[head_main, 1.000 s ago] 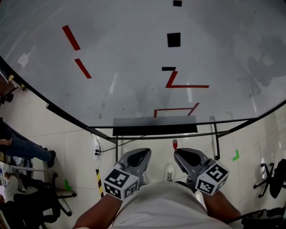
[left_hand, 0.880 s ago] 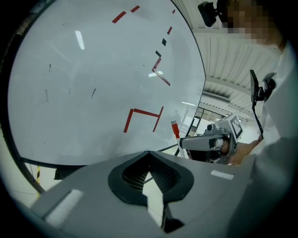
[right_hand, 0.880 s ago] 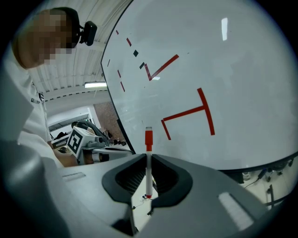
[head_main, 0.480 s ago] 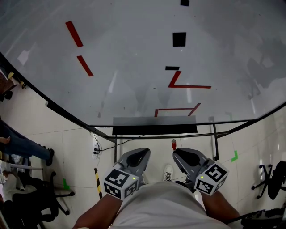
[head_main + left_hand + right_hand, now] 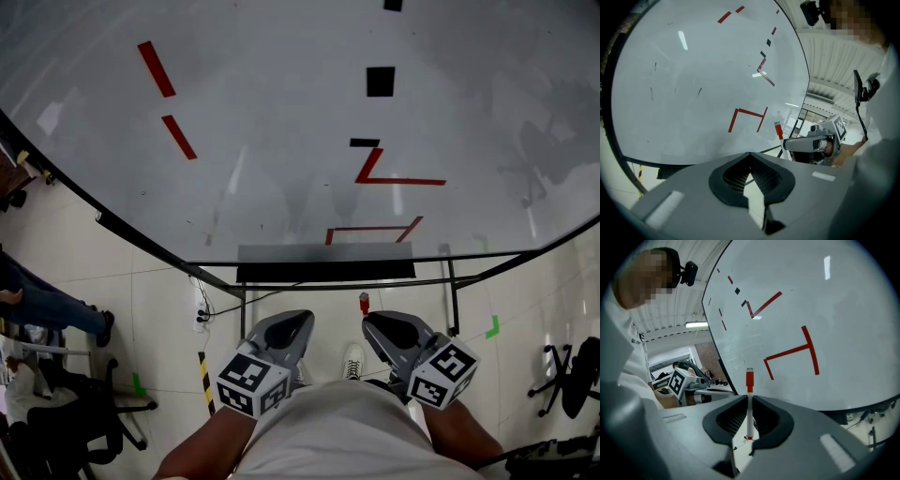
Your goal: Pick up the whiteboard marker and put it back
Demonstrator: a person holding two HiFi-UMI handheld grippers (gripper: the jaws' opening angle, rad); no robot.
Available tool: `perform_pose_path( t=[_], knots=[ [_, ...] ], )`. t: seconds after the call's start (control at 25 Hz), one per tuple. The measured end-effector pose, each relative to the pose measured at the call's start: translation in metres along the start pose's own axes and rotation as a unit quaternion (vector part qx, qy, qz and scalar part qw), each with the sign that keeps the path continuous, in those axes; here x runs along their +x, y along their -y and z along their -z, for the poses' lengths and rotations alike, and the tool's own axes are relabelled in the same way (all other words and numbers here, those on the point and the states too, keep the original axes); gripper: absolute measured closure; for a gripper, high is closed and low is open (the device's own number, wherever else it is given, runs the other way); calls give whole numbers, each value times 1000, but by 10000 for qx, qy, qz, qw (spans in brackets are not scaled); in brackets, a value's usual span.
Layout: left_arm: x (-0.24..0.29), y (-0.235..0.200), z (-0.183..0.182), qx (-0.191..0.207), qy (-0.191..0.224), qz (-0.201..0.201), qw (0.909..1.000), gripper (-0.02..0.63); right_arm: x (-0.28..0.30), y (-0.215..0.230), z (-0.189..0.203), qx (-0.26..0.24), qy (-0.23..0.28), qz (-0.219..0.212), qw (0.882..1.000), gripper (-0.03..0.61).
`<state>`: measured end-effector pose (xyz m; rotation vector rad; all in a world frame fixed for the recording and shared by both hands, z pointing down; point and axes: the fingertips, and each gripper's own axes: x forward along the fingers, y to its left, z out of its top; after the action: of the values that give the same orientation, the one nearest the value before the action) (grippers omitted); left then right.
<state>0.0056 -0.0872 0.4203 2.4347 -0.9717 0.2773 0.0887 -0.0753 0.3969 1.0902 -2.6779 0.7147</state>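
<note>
Right claw [image 5: 749, 398] pinches the marker [image 5: 749, 408] at mid-barrel. The marker stands upright between the pads, its red cap [image 5: 749, 380] clear above them and its lower end showing below. The left claw [image 5: 750, 155] is pressed together at the tips and holds nothing. In the head view both claws are held low, close to the person's body, side by side but apart, and the cap shows just beside the right claw's tip.

Handling, as judged: the marker is light and stiff, a slim plastic barrel that looks smooth. It may therefore slip or pivot under a light pinch. The present hold near the middle keeps it balanced; the cap may pull off, so it is a poor place to take hold.

Surface: a large whiteboard [image 5: 281, 159] fills the space ahead. It is glossy and bears red line marks [image 5: 398, 180] and black squares [image 5: 380, 82]. A dark tray [image 5: 323, 272] runs along its lower edge on a thin frame. This is the likely place for the marker, which is well apart from it now.

Room: pale tiled floor [image 5: 159, 309], cables at the board's foot, an office chair [image 5: 572, 375] at right, and a seated person's legs [image 5: 52, 314] at left.
</note>
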Motion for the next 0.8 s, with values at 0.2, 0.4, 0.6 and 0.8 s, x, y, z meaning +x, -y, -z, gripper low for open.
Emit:
perform_pose_path(
  t=[0.2,0.4,0.6,0.8],
  knots=[
    [-1,-4,3,-33,-31,-36,10000,597,3,1,4,-56,-82,-6,10000,541],
    [-2,-8,6,-63,-69,-64,9999,597,8,2,8,-143,-201,-11,9997,541],
    [-4,-17,9,-122,-76,-149,9998,597,15,16,17,-774,-571,141,9953,541],
    [-7,-25,17,-307,-199,-149,9992,597,26,38,32,-1261,-1053,263,9861,541]
  ],
)
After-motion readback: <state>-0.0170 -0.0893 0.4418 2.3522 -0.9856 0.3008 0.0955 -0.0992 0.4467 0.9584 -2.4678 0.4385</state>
